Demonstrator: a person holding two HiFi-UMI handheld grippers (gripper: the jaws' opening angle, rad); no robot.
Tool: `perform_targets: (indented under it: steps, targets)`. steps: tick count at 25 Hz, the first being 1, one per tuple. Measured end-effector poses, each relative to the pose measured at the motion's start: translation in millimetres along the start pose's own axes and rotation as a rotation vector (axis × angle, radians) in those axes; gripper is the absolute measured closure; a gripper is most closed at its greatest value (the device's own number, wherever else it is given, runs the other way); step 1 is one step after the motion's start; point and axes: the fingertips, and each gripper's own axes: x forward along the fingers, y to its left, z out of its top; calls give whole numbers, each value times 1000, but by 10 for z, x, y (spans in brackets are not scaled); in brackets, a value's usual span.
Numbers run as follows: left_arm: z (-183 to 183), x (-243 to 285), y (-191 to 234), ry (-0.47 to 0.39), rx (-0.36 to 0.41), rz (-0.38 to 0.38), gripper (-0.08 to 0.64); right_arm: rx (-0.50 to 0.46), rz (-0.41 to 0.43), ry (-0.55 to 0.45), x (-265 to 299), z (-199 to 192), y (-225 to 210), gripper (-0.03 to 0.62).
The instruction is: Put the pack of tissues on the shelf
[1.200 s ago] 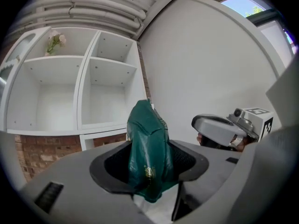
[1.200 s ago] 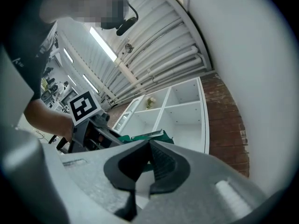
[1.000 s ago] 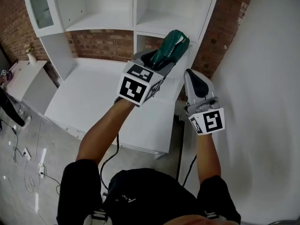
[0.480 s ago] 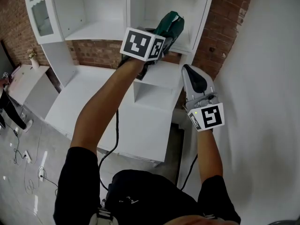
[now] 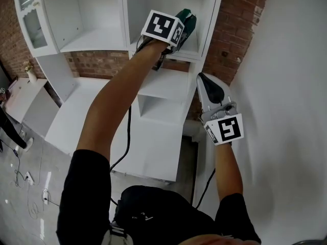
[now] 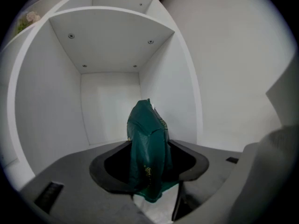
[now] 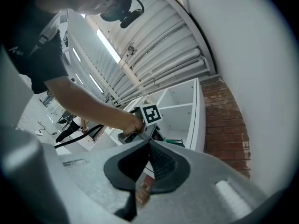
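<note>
My left gripper (image 5: 180,28) is shut on a dark green pack of tissues (image 6: 147,148), which stands upright between its black pads. In the head view the green pack (image 5: 188,22) is raised into the upper right compartment of the white shelf unit (image 5: 168,86). The left gripper view looks straight into that bare white compartment (image 6: 110,106). My right gripper (image 5: 207,80) hangs lower, beside the shelf's right edge, with its jaws shut and nothing between them. In the right gripper view its shut pads (image 7: 149,164) point at the left arm (image 7: 88,108) and the shelf.
A brick wall (image 5: 240,29) shows right of the shelf, and a white wall (image 5: 286,111) fills the right side. A white counter (image 5: 92,111) extends below the shelf unit. A cabinet with a glass door (image 5: 33,24) stands at the far left. Cables lie on the floor (image 5: 30,182).
My left arm has lifted the green pack from counter height up and forward into the upper right shelf compartment. The right gripper has stayed almost in place.
</note>
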Motion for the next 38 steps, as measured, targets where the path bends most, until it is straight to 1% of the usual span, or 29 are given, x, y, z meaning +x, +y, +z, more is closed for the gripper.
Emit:
perform_targets:
  steps: [6,10,12,14,16,20,26,30,33,36,38]
  targets:
    - [77,290,4,61,14,19,322,-1,-11,7,-69,-82,-80,591]
    - [53,422,-26,90,3,1,318,1,-20,8,-119,-114,-122,591]
    - [49,459,-19,87,2,6,311,3,-25,10,-147,-126,-149,591]
    - [65,475,-11,64,1,10,299,5,-32,14,-176,-143,-174,591]
    - [99,479,-13,19,2,8,282,7,-37,20,-197,-167,-191,591]
    - [183,427,24,-100,-1,10,228,8,-38,29,-210,-213,-176,591]
    - [391,194,66,-271,-13,1,183,20,-42,41,-179,-249,-135,591]
    - [506,-48,34,-381,14,2,179,35,-43,36,-105,-238,-98,591]
    - [550,-319,-67,-464,40,-6,179,61,-51,24,-43,-183,-103,591]
    - [535,-649,-256,-560,41,-57,181,90,-70,7,6,-85,-132,591]
    - [471,-884,-412,-617,58,-97,203,106,-83,-9,15,3,-144,591]
